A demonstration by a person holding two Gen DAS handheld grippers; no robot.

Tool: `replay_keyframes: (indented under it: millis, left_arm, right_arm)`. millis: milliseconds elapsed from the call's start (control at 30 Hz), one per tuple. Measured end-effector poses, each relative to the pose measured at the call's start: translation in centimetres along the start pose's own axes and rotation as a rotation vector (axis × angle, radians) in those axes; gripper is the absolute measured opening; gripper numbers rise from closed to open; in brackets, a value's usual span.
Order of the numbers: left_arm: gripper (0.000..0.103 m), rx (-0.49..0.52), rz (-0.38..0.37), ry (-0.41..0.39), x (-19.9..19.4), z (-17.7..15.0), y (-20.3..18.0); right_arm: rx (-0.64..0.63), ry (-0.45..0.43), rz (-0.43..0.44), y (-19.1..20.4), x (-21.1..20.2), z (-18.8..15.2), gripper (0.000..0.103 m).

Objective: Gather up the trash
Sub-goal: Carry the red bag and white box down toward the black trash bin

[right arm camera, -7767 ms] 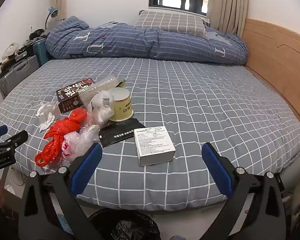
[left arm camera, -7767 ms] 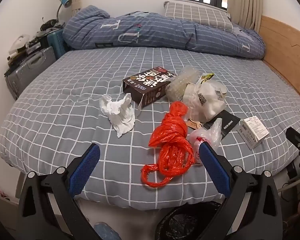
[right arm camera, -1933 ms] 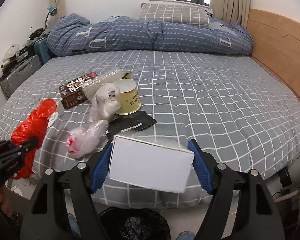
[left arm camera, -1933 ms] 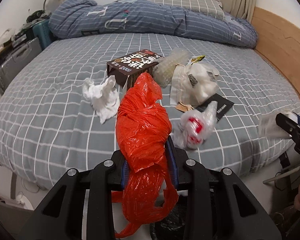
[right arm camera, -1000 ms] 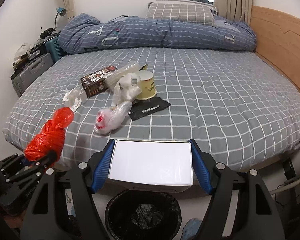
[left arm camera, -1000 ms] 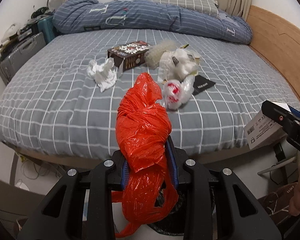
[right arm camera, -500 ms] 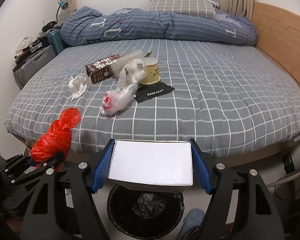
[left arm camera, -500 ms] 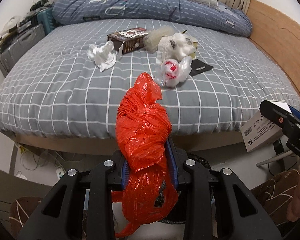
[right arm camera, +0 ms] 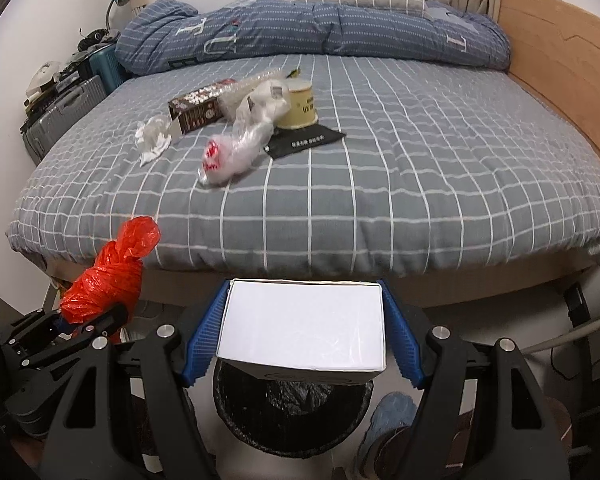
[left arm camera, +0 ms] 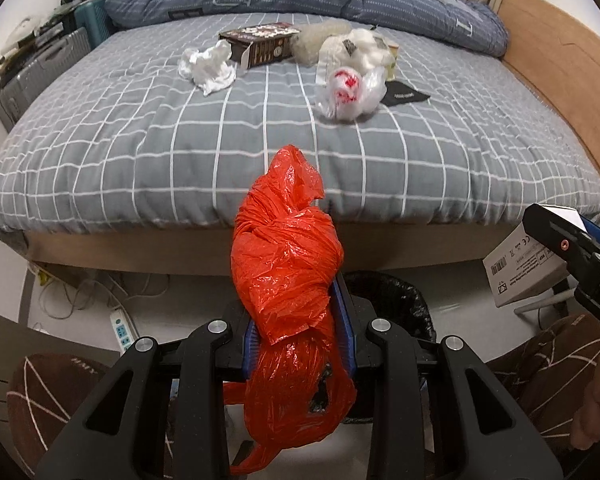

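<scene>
My left gripper is shut on a knotted orange plastic bag, held off the foot of the bed; the same bag shows at the left of the right wrist view. My right gripper is shut on a white cardboard box, directly above a black-lined trash bin. In the left wrist view the bin sits on the floor just behind the bag, and the box is at the right edge. Left on the bed: white tissue, a dark carton, clear bags.
The grey checked bed fills the upper half of both views, with a yellow cup and a black packet on it. A suitcase stands at the left. A power strip and cables lie on the floor. A wooden headboard runs along the right.
Both grippers have drawn back from the bed and sunk, tilting downward. The bed edge has risen in both views and more of the bin and floor shows. Neither grip has changed.
</scene>
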State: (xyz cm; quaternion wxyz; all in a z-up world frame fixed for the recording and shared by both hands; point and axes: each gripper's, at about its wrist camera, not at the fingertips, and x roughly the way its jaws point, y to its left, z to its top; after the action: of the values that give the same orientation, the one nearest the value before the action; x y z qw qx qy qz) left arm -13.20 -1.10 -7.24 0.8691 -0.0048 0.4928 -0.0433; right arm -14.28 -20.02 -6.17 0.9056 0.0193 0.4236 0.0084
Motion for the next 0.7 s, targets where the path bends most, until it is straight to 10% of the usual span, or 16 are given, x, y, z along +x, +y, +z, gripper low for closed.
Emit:
replay_keyframes:
  millis: [700]
  left_arm:
    - [0.031, -0.002, 0.03, 0.142, 6.5, -5.0, 0.9]
  right_arm:
    - [0.007, 0.195, -0.001, -0.2, 7.5, -6.4, 0.069]
